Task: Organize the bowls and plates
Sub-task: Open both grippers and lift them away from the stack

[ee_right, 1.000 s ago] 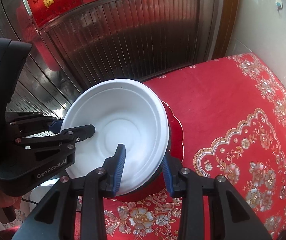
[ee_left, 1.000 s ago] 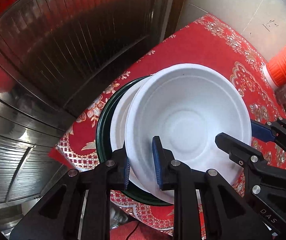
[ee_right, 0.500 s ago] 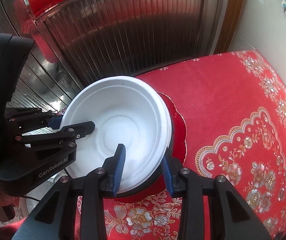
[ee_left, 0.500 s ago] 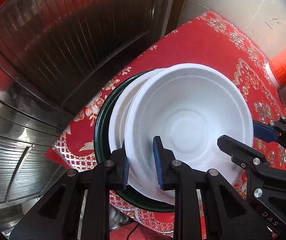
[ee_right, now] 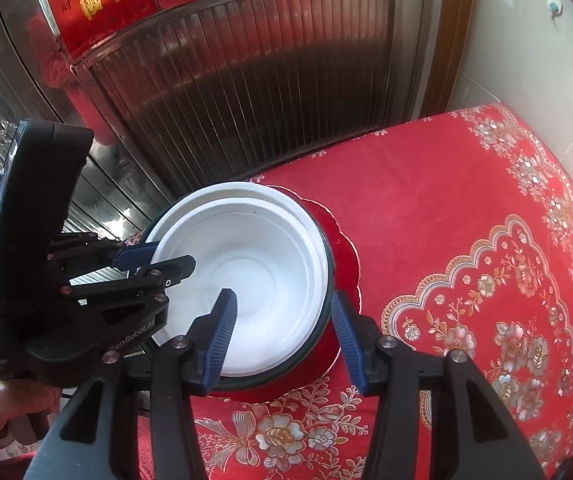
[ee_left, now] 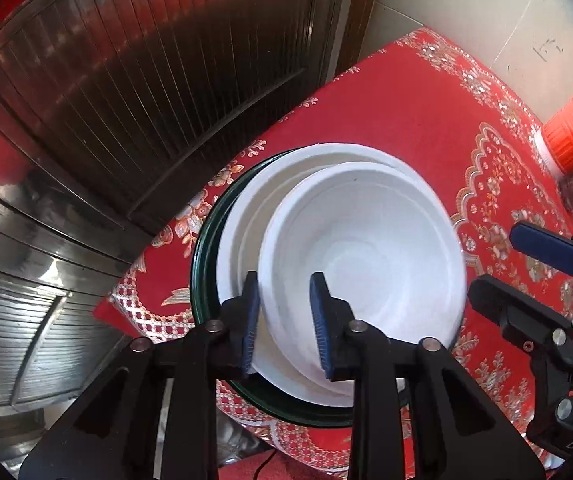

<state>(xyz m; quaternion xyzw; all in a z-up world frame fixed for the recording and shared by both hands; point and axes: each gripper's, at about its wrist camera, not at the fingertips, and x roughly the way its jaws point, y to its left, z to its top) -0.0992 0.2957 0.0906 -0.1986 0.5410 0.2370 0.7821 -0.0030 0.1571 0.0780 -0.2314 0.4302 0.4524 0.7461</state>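
Both grippers have just been opening: the left gripper (ee_left: 284,316) and right gripper (ee_right: 282,338) straddle the white bowl (ee_right: 242,280) rim, released. They should withdraw straight upward — gently — so the stack at frame centre stays nested.

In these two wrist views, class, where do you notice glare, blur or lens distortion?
Left wrist view: the white bowl looks smeared and overexposed, and the door's slats bow outward. Right wrist view: sharper, glare streaks the metal shutter, dark fisheye corners.
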